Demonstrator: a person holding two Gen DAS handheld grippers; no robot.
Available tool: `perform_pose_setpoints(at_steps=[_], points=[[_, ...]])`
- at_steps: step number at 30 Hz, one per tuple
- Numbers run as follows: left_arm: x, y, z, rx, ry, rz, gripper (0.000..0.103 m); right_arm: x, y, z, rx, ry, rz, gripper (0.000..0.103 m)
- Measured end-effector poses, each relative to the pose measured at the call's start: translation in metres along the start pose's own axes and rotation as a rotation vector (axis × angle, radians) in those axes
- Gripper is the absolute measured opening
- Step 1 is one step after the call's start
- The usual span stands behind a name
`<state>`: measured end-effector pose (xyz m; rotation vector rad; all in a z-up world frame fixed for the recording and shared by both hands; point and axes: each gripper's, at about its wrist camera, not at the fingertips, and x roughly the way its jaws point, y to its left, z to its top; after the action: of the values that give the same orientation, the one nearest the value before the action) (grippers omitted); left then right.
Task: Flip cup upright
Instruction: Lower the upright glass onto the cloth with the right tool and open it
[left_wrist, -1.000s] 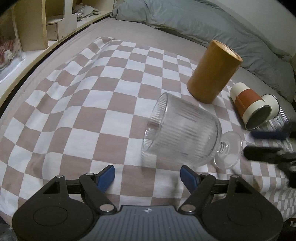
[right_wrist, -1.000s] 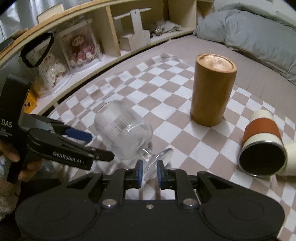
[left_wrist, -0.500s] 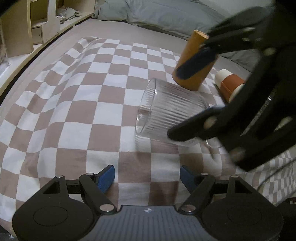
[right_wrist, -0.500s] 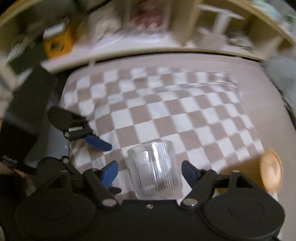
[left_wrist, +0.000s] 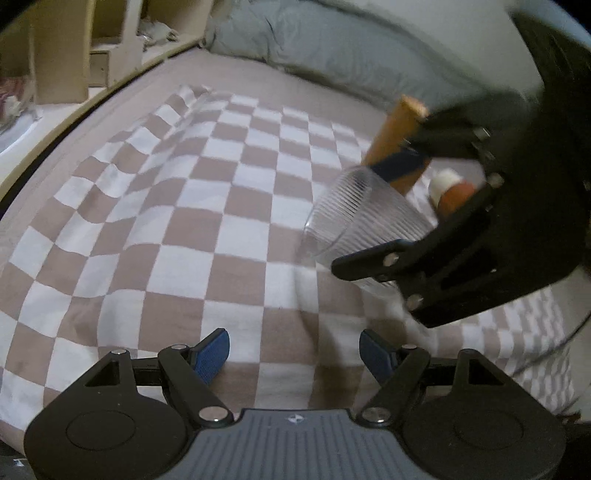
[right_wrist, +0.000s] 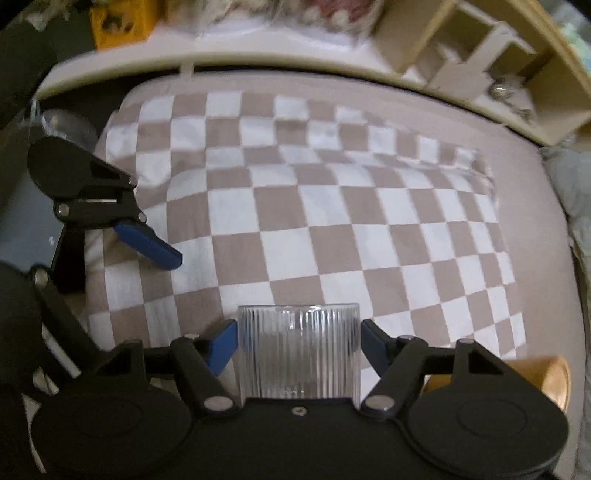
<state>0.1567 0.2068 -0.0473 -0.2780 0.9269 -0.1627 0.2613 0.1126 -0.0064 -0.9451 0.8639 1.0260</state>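
Note:
The ribbed clear glass cup (left_wrist: 364, 221) is tilted, its mouth facing down-left just above the checkered cloth (left_wrist: 184, 221). My right gripper (left_wrist: 384, 214) is shut on it, one blue pad above and one black finger below. In the right wrist view the cup (right_wrist: 299, 350) sits between the blue pads of the right gripper (right_wrist: 298, 341), which press its sides. My left gripper (left_wrist: 293, 350) is open and empty near the cloth's front, below and left of the cup; it also shows in the right wrist view (right_wrist: 147, 245).
A tall orange cylinder (left_wrist: 397, 136) stands behind the cup, with a red-and-cream cup (left_wrist: 452, 192) lying beside it. Wooden shelves (right_wrist: 480, 62) with clutter run along the bed's edge. A grey pillow (left_wrist: 332, 48) lies at the back.
The right gripper has closed onto the glass cup's body and lifted and swung it to the right. The left gripper stayed open and shifted slightly.

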Motion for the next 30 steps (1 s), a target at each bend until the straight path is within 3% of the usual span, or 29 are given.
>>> perform_pose_setpoints(at_steps=[5, 10, 22, 26, 30], points=[[-0.011, -0.004, 0.0, -0.005, -0.118, -0.03, 0.079, -0.03, -0.011, -0.022, 0.186, -0.171, -0.037, 0.072], [-0.007, -0.011, -0.001, 0.045, -0.16, -0.032, 0.077, -0.05, -0.014, -0.033, 0.326, -0.315, -0.066, 0.072], [0.01, 0.009, -0.004, 0.085, -0.237, 0.199, 0.073, -0.044, 0.008, -0.027, 0.482, -0.535, -0.029, 0.072], [0.014, 0.023, -0.002, 0.055, -0.262, 0.214, 0.073, -0.04, 0.012, -0.031, 0.518, -0.596, -0.014, 0.072], [0.017, 0.02, -0.004, 0.106, -0.267, 0.22, 0.074, -0.037, 0.016, -0.034, 0.509, -0.621, -0.01, 0.072]])
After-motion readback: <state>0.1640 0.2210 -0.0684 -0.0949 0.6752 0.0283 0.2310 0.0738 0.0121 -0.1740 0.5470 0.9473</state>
